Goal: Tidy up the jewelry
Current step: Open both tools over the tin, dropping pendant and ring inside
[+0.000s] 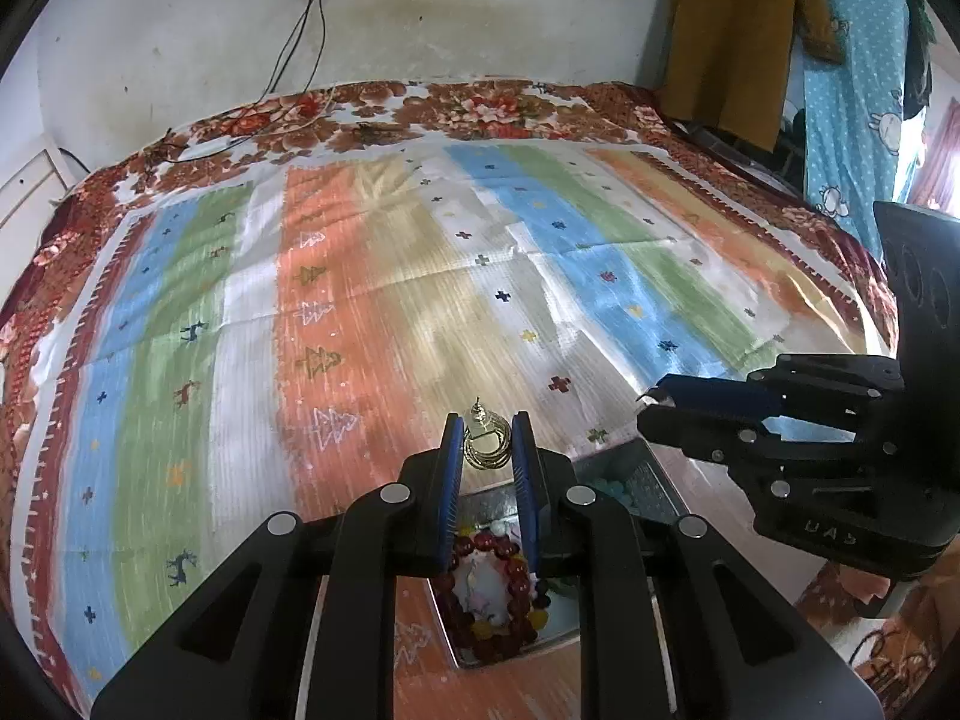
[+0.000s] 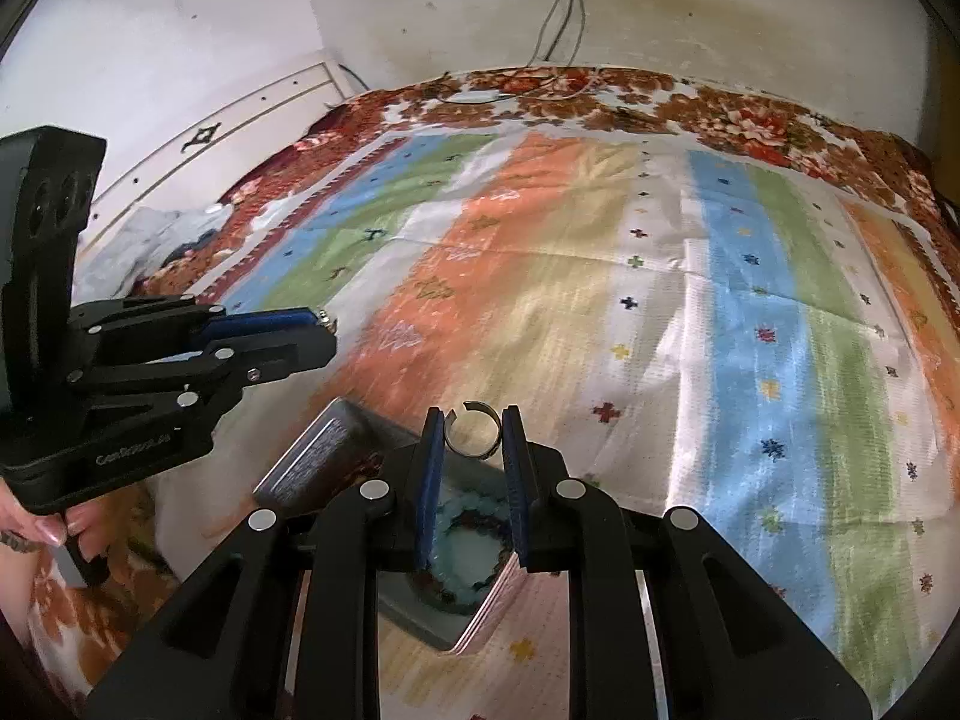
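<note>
My left gripper (image 1: 487, 441) is shut on a gold hoop earring (image 1: 486, 447), held above a metal tin (image 1: 462, 639). The tin holds a dark red bead bracelet (image 1: 510, 618) with a few yellow beads. My right gripper (image 2: 472, 433) is shut on an open silver ring (image 2: 473, 438), held above another tin compartment (image 2: 420, 624) that holds a turquoise and dark bead bracelet (image 2: 474, 582). The right gripper (image 1: 651, 402) shows at the right in the left wrist view; the left gripper (image 2: 327, 330) shows at the left in the right wrist view.
A striped, patterned cloth (image 1: 420, 300) covers a bed with a floral blanket (image 1: 480, 108). The tin's lid (image 2: 318, 456) stands raised on the left. Cables (image 1: 294, 42) hang from a wall socket. Clothes (image 1: 840, 60) hang at the right.
</note>
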